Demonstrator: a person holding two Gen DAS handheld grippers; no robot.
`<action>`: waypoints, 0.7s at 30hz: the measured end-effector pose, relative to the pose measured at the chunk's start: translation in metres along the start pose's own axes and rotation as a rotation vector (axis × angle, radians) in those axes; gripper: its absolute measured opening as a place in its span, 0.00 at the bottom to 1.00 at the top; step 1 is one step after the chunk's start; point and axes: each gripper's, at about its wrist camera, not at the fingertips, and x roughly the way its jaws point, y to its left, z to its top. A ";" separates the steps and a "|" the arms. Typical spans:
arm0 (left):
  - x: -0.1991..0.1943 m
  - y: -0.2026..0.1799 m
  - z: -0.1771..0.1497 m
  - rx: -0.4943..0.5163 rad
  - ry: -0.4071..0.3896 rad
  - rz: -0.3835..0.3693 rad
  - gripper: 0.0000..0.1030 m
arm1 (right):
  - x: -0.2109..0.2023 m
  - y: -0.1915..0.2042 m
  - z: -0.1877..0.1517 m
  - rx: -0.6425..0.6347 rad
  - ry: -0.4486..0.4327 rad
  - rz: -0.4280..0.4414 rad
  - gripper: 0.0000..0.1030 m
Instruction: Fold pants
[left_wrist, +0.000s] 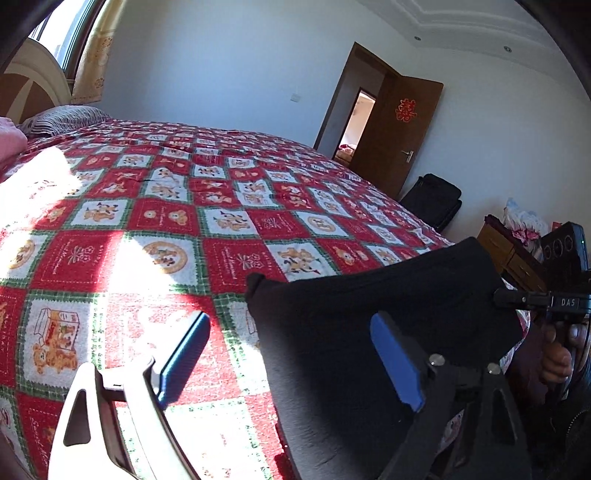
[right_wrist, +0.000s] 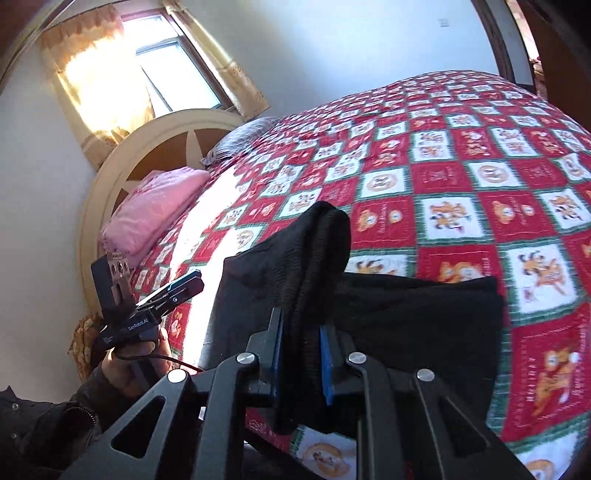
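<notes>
1. Two grippers are in use, and only one carries cloth: the right gripper (right_wrist: 301, 354) is clenched on a bunched, ribbed edge of the black pants (right_wrist: 406, 332), which is pinched between its blue pads (right_wrist: 327, 369) and rises above them in a hump.
2. The left gripper (left_wrist: 291, 363) is spread wide with nothing between its blue pads (left_wrist: 184, 360); it is held above the bedspread just to the left of the pants, one finger over the bedspread and the other over the dark fabric.
3. The pants are seen lying at the near edge of the bed, already doubled into a compact dark slab, with the free part resting flat to the right of the right gripper.
4. The red checked bedspread (left_wrist: 229, 206) extends far beyond the garment; a pink quilt (right_wrist: 155, 214) is stacked near the headboard (right_wrist: 147, 147), well apart from the work.
5. The step in hand is judged to be a late fold, with the held edge being lifted so that it can be carried over the flat portion.
6. For the next move, the raised edge would need to be drawn across and laid down squarely, while the free left gripper could be brought onto the fabric to hold the layers so that nothing slides off the near edge.
</notes>
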 end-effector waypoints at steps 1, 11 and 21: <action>0.003 -0.002 0.000 0.007 0.008 -0.001 0.89 | -0.004 -0.007 -0.002 0.010 -0.002 -0.017 0.17; 0.042 -0.022 -0.011 0.091 0.113 0.035 0.92 | 0.002 -0.092 -0.031 0.201 0.082 -0.091 0.17; 0.045 -0.020 -0.010 0.121 0.100 0.158 0.94 | -0.028 -0.080 -0.021 0.158 -0.079 -0.243 0.38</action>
